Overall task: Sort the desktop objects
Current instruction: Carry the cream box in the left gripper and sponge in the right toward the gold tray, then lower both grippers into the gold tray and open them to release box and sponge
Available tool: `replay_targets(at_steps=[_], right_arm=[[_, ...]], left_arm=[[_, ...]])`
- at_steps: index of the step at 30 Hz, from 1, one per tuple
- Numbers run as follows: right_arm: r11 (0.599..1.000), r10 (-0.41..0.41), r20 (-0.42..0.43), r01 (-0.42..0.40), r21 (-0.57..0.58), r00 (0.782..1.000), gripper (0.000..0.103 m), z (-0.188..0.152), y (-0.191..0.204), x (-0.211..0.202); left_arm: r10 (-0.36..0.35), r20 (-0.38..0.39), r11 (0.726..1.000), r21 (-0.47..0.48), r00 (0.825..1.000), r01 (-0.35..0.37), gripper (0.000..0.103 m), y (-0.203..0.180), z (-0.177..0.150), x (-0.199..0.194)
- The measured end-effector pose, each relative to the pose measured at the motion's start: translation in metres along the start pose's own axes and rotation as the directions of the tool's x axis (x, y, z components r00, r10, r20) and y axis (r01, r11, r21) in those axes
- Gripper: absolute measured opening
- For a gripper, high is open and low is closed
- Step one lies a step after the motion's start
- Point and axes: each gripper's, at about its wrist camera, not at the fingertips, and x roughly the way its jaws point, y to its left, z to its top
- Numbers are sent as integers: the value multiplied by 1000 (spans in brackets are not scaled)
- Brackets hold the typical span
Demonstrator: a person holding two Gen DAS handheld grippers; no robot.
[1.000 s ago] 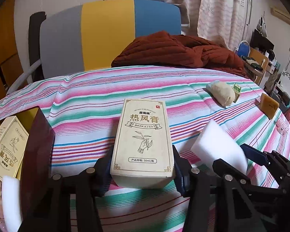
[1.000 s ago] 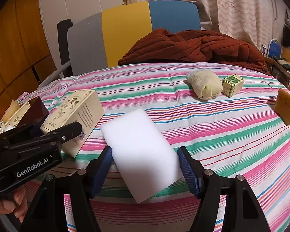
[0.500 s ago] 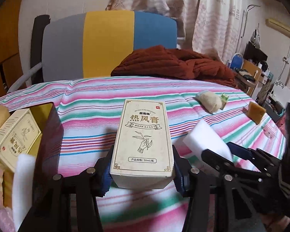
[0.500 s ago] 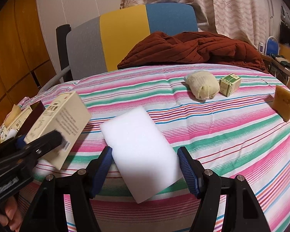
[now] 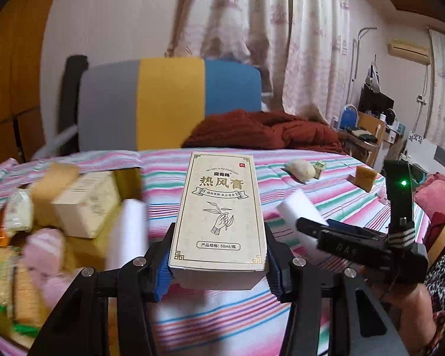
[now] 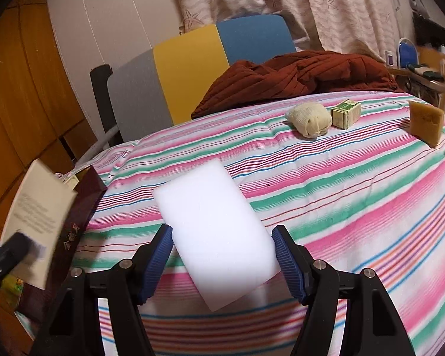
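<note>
1. Gripping a tall cream carton printed with Chinese characters, the left gripper has its blue-padded fingers pressed against both sides of the carton's lower end, holding it up above the striped tablecloth.
2. Left of the carton, an open box holds blurred items: another cream carton, a tan block, a white sponge standing on edge, pink soft pieces and yellow packets.
3. Seen from the right wrist camera, the right gripper has its two blue fingers on either side of a white sponge block. The left finger touches the block; whether the right finger touches it cannot be told.
4. The sponge block sits in the near middle of the table, angled, with the dark maroon wall of the box to its left.
5. Farther back on the cloth lie a pale cloth bundle, a small green box just beside it, and a tan block near the right edge.
6. A rust-red blanket is heaped at the far side of the table.
</note>
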Motion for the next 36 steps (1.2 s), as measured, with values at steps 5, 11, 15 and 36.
replay_targets(at_steps=[5,11,15,36], right_arm=[[1000,19,0,-19,-13,1000,69,-8,13,-3],[995,94,-27,-94,-16,995,69,-15,31,-5],[986,167,-45,-168,-18,985,69,-20,47,-12],[853,435,-194,-472,-224,879,70,-21,211,-25]], left_arm=[[-25,23,998,-65,999,26,52,24,-6,-23],[4,79,995,-103,997,4,52,46,-1,-45],[62,111,993,-106,992,-50,52,64,-1,-61],[297,-72,914,-266,952,-306,52,188,-26,-71]])
